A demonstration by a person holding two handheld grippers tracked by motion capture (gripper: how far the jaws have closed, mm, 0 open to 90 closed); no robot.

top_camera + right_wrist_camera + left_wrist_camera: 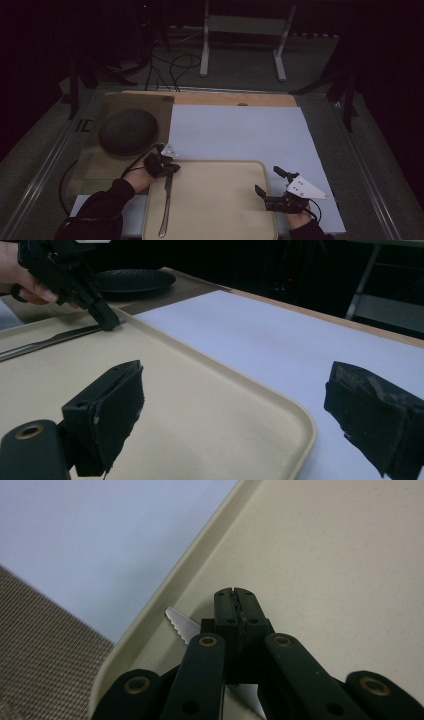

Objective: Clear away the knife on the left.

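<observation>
The left tongs (170, 168) are pinched tight on the serrated blade of a knife (166, 204), which lies along the left edge of the beige tray (220, 200), handle toward the person. The right tongs (270, 184) hang wide apart over the tray's right rim, holding nothing. A dark bowl (128, 131) sits upside down on the surface (240, 130), beyond the tray's left corner.

Knife (167, 202) lies on tray's (225, 210) left side.

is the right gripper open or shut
Open. In the right gripper view its two black jaws stand wide apart with nothing between them, hovering over the tray's near corner; the right gripper holds nothing.
</observation>
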